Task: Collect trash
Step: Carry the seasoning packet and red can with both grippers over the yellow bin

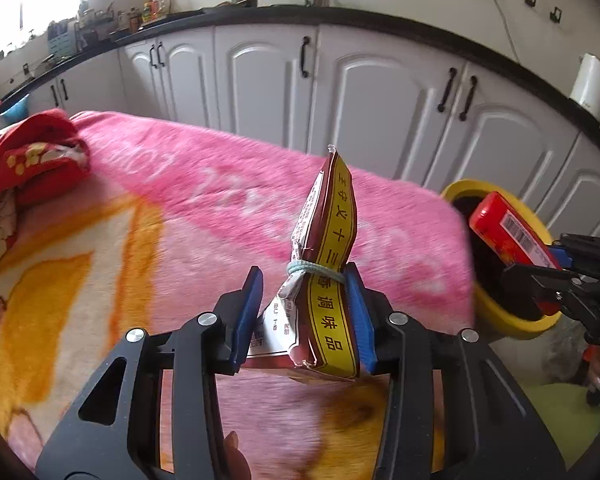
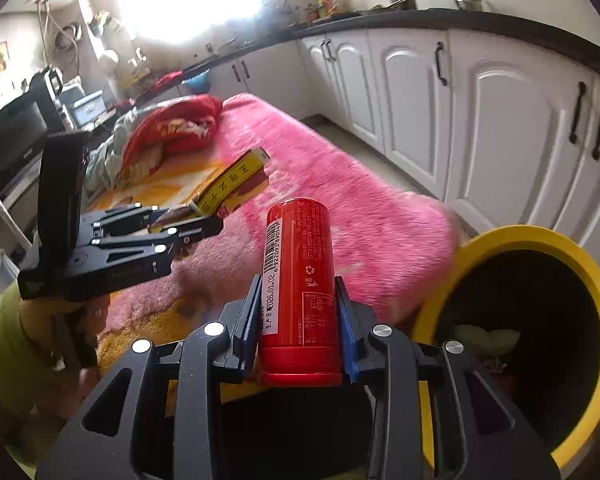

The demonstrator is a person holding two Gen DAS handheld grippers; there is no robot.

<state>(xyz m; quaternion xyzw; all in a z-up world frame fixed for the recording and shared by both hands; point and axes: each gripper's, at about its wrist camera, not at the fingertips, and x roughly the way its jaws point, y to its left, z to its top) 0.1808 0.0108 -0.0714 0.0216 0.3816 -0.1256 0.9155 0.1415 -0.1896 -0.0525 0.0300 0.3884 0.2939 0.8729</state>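
Red can pinched in our right gripper, packet between our left gripper's part-spread jaws; neither binned yet.

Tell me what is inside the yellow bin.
In the right wrist view, the yellow bin is mostly dark inside. Something pale green and crumpled lies low in it. The near rim and right gripper hide the rest of the bottom.

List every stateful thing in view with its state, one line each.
Left gripper: closed on seasoning packet.
Seasoning packet: torn open, tied with a band, held upright.
Right gripper: clamped on red can.
Red can: held beside bin.
Yellow bin: open, trash inside.
Cabinet doors: shut.
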